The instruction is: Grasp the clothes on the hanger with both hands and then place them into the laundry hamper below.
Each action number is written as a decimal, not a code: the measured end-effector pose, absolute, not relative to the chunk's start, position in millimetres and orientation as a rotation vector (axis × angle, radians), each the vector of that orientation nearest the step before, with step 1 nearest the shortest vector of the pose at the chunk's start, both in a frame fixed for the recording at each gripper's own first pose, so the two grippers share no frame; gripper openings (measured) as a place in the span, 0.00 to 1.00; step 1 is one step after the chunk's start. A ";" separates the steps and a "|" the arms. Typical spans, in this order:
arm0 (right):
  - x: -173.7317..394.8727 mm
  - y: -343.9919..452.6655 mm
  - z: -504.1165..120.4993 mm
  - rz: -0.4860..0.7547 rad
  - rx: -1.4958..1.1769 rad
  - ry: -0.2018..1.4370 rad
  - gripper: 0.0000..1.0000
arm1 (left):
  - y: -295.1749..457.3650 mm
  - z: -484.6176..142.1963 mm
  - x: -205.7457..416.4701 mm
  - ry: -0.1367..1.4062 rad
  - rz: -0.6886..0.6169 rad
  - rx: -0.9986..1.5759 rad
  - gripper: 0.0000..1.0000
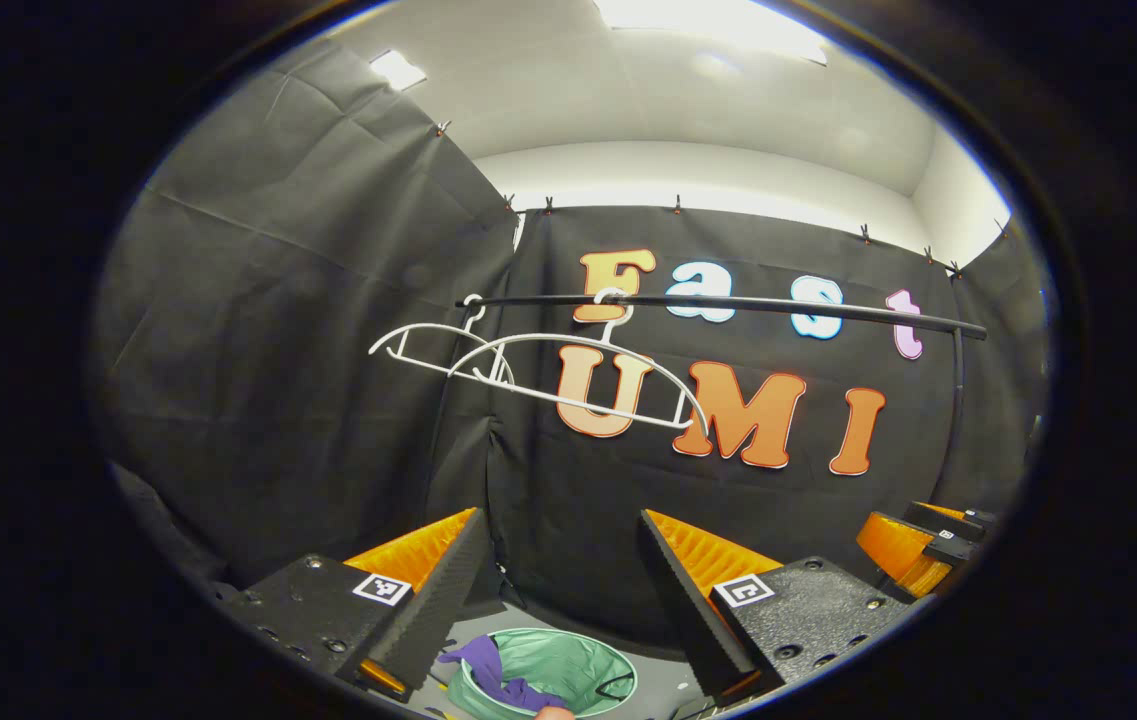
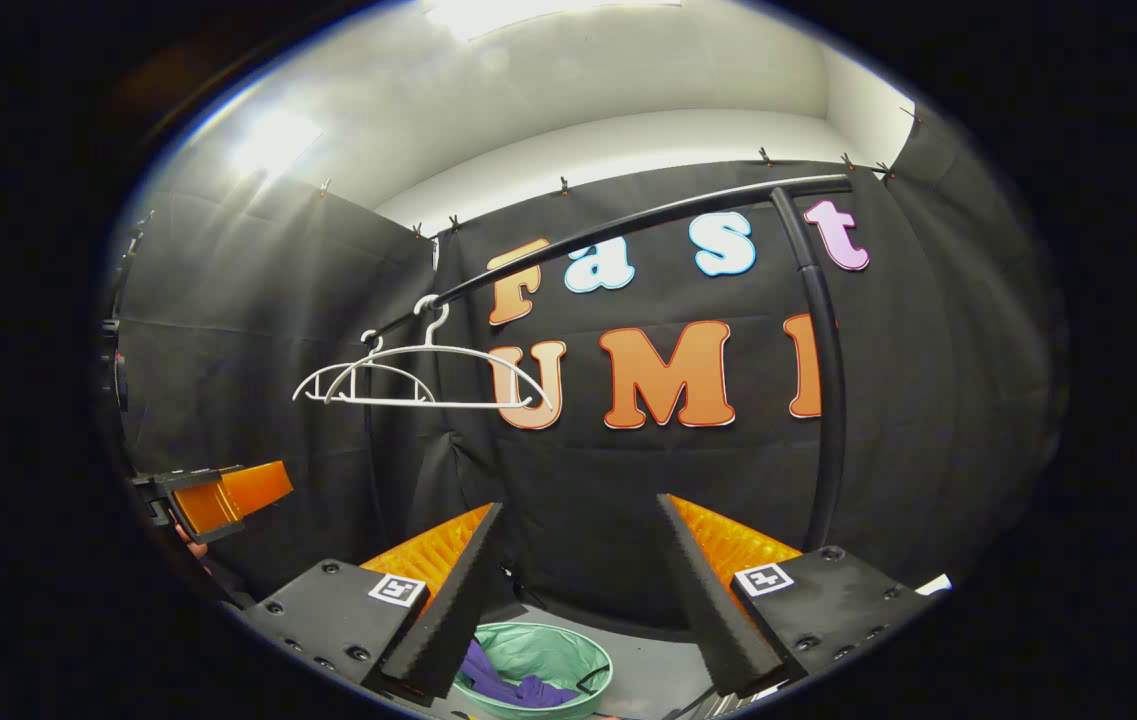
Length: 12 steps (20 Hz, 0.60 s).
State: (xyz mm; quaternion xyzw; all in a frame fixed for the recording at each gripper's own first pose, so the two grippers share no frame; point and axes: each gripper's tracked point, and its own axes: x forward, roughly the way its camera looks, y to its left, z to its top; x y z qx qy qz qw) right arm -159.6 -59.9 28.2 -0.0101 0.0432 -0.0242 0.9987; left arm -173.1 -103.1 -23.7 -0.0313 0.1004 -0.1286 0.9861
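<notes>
Two bare white hangers (image 1: pixel 538 370) (image 2: pixel 423 375) hang on a black rail (image 1: pixel 728 305) (image 2: pixel 628 225). Below them on the floor stands a green laundry hamper (image 1: pixel 583 665) (image 2: pixel 553 655) with purple clothes (image 1: pixel 488 670) (image 2: pixel 503 685) lying in it and draped over its near rim. My left gripper (image 1: pixel 558 590) is open above the hamper with nothing between its fingers. My right gripper (image 2: pixel 578 585) is open too, likewise empty. The right gripper (image 1: pixel 913 550) also shows at the right edge of the left gripper view, and the left gripper (image 2: pixel 218 500) at the left edge of the right gripper view.
A black upright post (image 2: pixel 828 400) (image 1: pixel 958 410) carries the rail at its right end. Black cloth walls close the booth behind and to the left. Grey floor (image 2: pixel 658 670) lies around the hamper.
</notes>
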 end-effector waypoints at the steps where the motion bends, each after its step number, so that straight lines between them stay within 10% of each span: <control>1: -163.2 -60.5 29.1 -0.046 -0.013 0.086 0.97 | -105.1 -24.8 -178.5 0.205 -0.265 -0.054 0.99; 12: -171.2 -74.7 29.9 -0.099 -0.016 0.078 0.97 | -133.2 -14.0 -176.9 0.195 -0.353 -0.065 0.95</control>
